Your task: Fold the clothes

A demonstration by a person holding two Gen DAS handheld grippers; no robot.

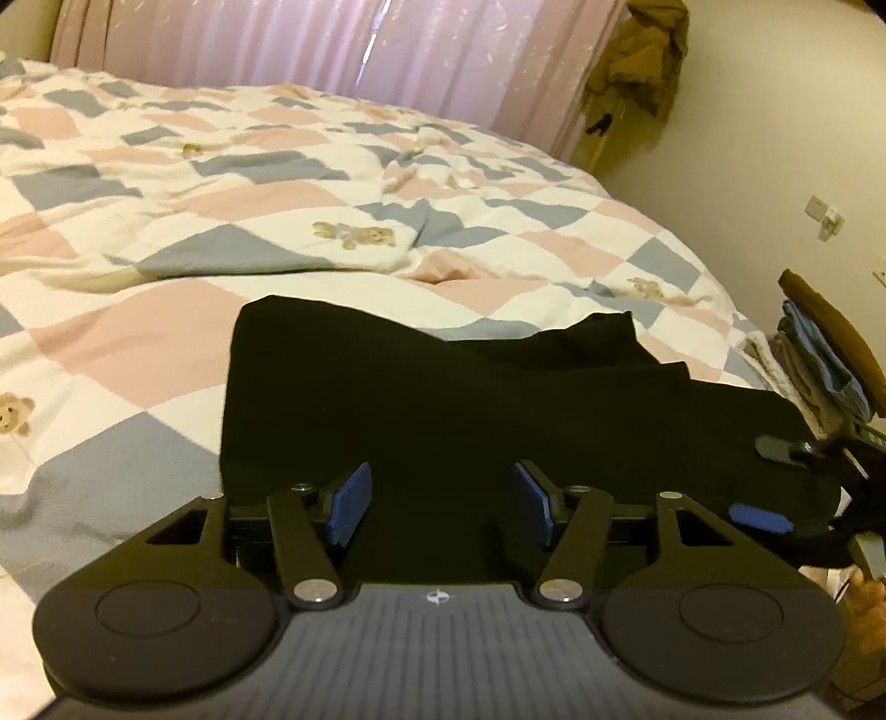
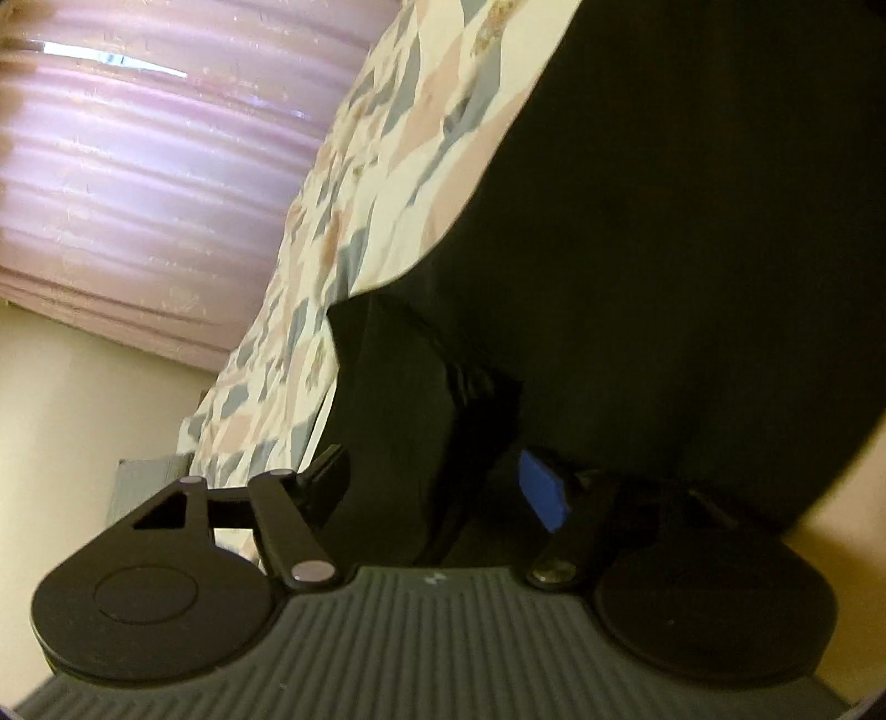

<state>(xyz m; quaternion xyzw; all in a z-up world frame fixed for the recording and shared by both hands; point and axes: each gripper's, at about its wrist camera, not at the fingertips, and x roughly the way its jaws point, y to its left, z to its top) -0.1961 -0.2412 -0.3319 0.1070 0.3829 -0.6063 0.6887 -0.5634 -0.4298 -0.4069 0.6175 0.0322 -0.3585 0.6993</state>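
A black garment [image 1: 443, 387] lies spread on the bed's checkered quilt [image 1: 166, 343], its far right corner rumpled. My left gripper [image 1: 440, 501] hovers over the garment's near edge, open; its blue pads [image 1: 349, 504] stand wide apart with only flat cloth below. At the right edge of the left wrist view, my right gripper [image 1: 767, 482] sits at the garment's right end. In the tilted right wrist view, the right gripper [image 2: 437, 487] straddles a raised fold of the black garment [image 2: 398, 410]. Its blue pad [image 2: 545, 493] shows bare, so the jaws stand open around the fold.
Pink curtains [image 1: 332, 50] hang behind the bed. Brownish clothes [image 1: 642, 61] hang at the back right. A chair with stacked folded clothes [image 1: 819, 360] stands beside the bed's right edge. A wall socket [image 1: 825, 216] is on the right wall. A hand [image 1: 869, 603] shows at the lower right.
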